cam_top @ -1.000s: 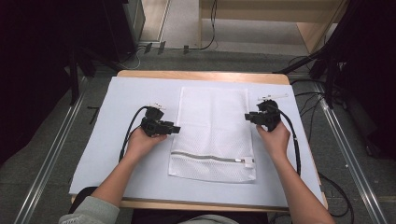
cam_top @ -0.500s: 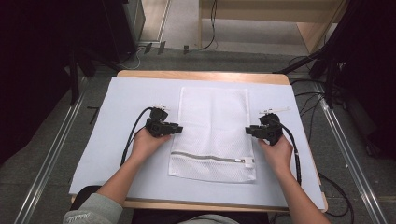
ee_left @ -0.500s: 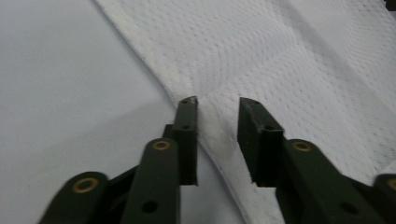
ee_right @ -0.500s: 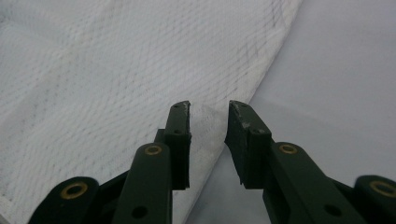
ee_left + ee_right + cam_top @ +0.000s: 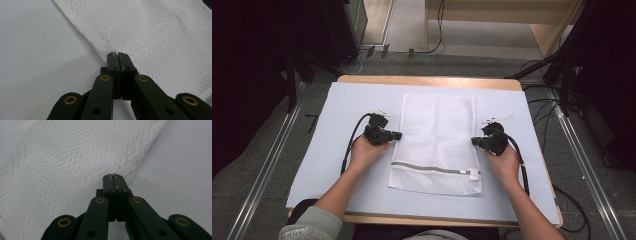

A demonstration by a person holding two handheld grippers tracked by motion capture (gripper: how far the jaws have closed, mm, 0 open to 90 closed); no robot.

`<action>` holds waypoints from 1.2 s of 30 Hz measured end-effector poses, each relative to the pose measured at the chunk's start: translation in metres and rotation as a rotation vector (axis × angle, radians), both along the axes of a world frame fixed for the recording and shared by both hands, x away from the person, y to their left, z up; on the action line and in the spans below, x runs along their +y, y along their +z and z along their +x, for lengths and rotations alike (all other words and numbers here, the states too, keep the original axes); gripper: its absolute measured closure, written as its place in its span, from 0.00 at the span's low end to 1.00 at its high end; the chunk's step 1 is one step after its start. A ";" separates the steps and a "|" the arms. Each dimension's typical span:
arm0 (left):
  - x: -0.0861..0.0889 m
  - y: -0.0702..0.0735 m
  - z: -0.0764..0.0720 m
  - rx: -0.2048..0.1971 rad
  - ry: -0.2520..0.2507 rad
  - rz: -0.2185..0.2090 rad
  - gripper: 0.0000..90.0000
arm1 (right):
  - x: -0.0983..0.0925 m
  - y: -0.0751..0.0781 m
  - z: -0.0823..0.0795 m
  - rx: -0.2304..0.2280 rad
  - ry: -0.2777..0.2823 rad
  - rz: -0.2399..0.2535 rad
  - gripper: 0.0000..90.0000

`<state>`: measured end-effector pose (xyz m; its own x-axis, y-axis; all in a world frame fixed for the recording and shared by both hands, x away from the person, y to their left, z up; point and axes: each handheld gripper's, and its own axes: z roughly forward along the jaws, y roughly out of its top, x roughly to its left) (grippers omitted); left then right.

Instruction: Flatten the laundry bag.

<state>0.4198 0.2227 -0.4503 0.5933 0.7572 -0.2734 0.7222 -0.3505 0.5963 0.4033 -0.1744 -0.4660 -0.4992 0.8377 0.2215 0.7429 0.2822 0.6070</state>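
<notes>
A white mesh laundry bag (image 5: 434, 135) lies flat on the pale mat (image 5: 337, 115), its grey zipper band (image 5: 432, 167) near the front end. My left gripper (image 5: 398, 135) sits at the bag's left edge. Its jaws have just been closing and now stand together, pinching the hem of the mesh bag (image 5: 155, 32) at my left gripper's (image 5: 116, 53) tips. My right gripper (image 5: 474, 141) is at the right edge. It has also just closed, and a sliver of the mesh bag (image 5: 62, 165) shows between my right gripper's (image 5: 113, 175) tips.
The mat covers a wooden table (image 5: 427, 80). Black cables (image 5: 349, 150) trail from both grippers across the mat. Metal rails (image 5: 267, 165) run along the floor on either side, and dark equipment stands at the back left.
The right hand has slid toward the front along the bag's right edge. Both pairs of jaws have closed at the bag's edges. The left hand has stayed nearly in place.
</notes>
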 end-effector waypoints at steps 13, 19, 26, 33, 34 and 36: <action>0.035 -0.001 -0.001 0.047 0.066 -0.033 0.98 | 0.032 0.001 0.007 -0.020 0.065 0.009 0.99; 0.033 0.001 0.001 0.044 0.068 -0.029 0.92 | 0.025 0.010 0.001 -0.031 0.072 0.049 0.91; 0.037 0.019 -0.009 0.006 0.049 -0.016 0.77 | 0.020 0.018 -0.011 -0.045 0.098 0.045 0.91; 0.023 0.036 -0.019 -0.021 0.009 -0.069 0.70 | 0.018 0.025 -0.043 -0.035 0.136 0.059 0.97; 0.023 0.036 -0.019 -0.021 0.009 -0.069 0.70 | 0.017 0.025 -0.047 -0.033 0.143 0.066 0.98; 0.016 0.039 -0.022 -0.015 -0.008 -0.077 0.69 | 0.017 0.025 -0.050 -0.037 0.145 0.070 0.98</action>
<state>0.3981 0.2387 -0.4110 0.6034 0.7297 -0.3217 0.7103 -0.3085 0.6327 0.3538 -0.1571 -0.4409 -0.6227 0.7393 0.2564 0.6744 0.3408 0.6550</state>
